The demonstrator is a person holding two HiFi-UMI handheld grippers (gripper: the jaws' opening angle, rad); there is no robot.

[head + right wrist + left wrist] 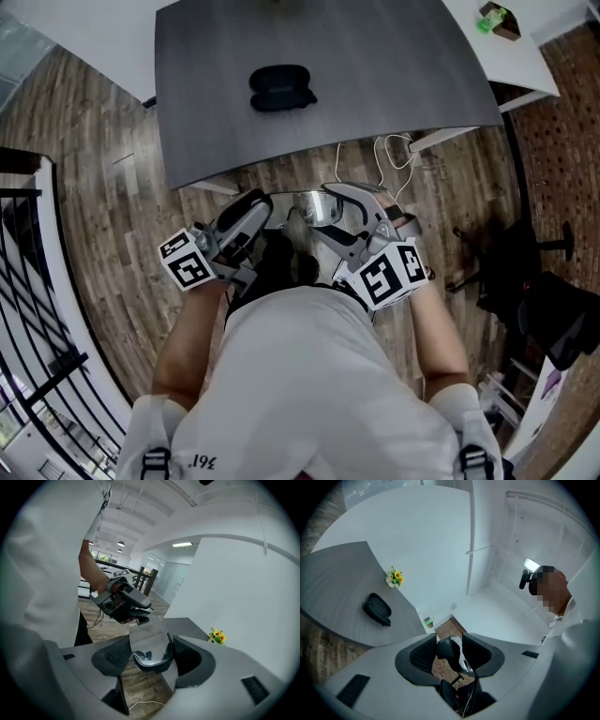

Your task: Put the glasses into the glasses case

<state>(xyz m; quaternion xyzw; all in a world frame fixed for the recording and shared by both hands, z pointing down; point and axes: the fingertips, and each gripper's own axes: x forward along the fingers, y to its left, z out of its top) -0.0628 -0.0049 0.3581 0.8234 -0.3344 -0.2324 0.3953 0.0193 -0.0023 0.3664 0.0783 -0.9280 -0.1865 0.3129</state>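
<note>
Your left hand-held gripper (450, 652) and right hand-held gripper (150, 649) are each clamping the glasses (314, 208), mostly hidden between them; the case (278, 87) is lying at twelve o'clock.

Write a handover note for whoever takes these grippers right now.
Left gripper: shut on one end of the glasses.
Right gripper: shut on the other end, with a lens between its pads.
The glasses are held in the air between both grippers, short of the grey table.
The glasses case lies on the table ahead; I cannot tell if it is open.
Done: glasses in hand. Left: carry them to the case and put them in.
</note>
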